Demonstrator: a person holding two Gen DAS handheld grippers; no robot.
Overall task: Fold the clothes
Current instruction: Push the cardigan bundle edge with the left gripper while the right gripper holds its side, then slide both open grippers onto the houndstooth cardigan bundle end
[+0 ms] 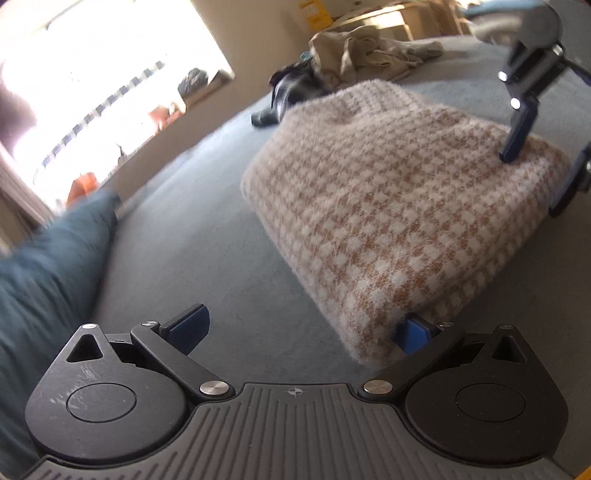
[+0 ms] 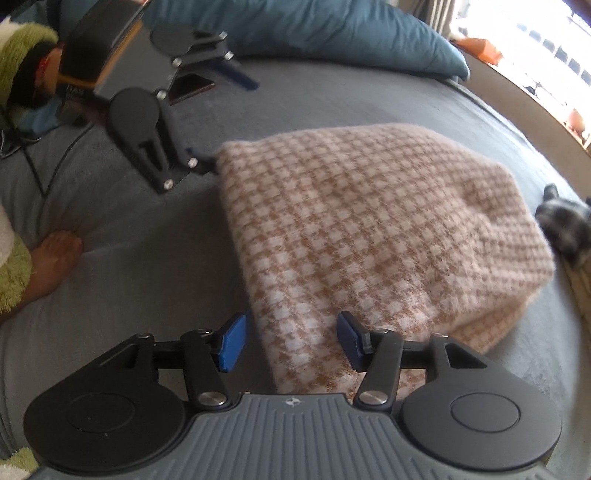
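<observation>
A folded fuzzy sweater, checked beige and white, lies on the grey bed cover. My left gripper is wide open at one corner of it. Its right finger touches that corner and the other finger stands free over the cover. My right gripper is open at the opposite edge. That edge of the sweater lies between its blue pads, which do not press on it.
A teal pillow lies along one side of the bed. A pile of beige clothes and a dark garment sit beyond the sweater. A person's bare foot or hand rests on the cover beside a green fuzzy sleeve.
</observation>
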